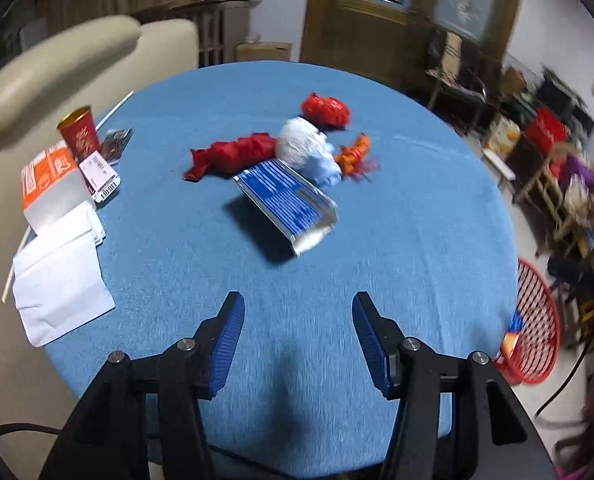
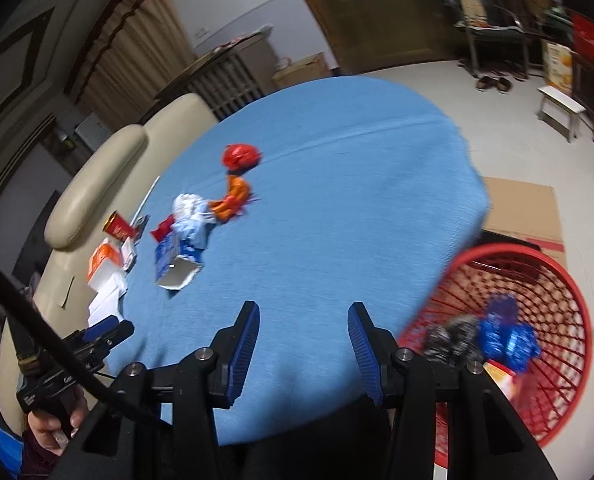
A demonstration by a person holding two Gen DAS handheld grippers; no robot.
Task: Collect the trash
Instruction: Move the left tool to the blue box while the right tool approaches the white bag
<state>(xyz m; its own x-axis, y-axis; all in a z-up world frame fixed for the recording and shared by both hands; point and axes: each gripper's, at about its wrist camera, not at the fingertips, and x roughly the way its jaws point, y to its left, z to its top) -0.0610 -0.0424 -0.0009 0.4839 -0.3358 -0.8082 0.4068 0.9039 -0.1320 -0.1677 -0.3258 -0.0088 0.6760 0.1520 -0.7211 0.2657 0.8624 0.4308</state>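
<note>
Above blue table [image 1: 377,240]: left tool [image 1: 297,344], right tool [image 2: 303,344] both wide apart, holding nothing.

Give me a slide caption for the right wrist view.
Open right gripper above blue table; trash remains beside half-filled red basket.

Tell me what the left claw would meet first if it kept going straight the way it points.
Probably the blue and white carton, lying on its side on the blue tablecloth ahead of the open left claw. Only bare cloth lies between; depth is uncertain in this fisheye view.
</note>
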